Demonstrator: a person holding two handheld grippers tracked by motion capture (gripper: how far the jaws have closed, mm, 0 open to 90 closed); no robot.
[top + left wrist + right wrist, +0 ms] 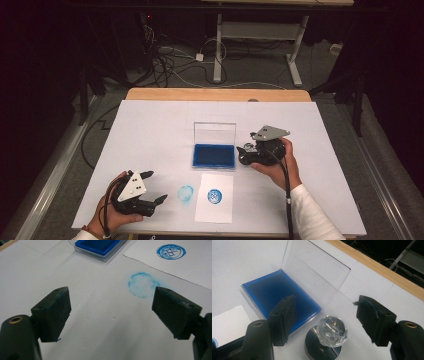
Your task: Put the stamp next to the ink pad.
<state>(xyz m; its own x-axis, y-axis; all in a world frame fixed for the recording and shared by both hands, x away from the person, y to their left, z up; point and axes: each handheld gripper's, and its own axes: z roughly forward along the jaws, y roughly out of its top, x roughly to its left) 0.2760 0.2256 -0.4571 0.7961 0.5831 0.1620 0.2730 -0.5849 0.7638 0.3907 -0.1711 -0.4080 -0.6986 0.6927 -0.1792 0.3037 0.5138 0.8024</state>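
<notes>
A blue ink pad (pixel 214 155) (pixel 279 293) lies mid-table in a clear case with its lid raised. Just right of it a stamp with a faceted clear knob (pixel 331 328) stands upright on its dark round base (pixel 322 346). My right gripper (pixel 325 303) (pixel 246 152) is open, one jaw on each side of the knob, and neither pad touches it. A white paper (pixel 214 207) in front of the pad bears a round blue print (pixel 214 196) (pixel 171 251). My left gripper (pixel 157 186) (pixel 111 293) rests open and empty at the front left.
A faint blue ring smudge (pixel 185 194) (pixel 142 285) marks the white table cover (pixel 150 135) left of the paper. A wooden table edge (pixel 215 94) runs along the back. Beyond it are cables and desk legs (pixel 218 55) on the floor.
</notes>
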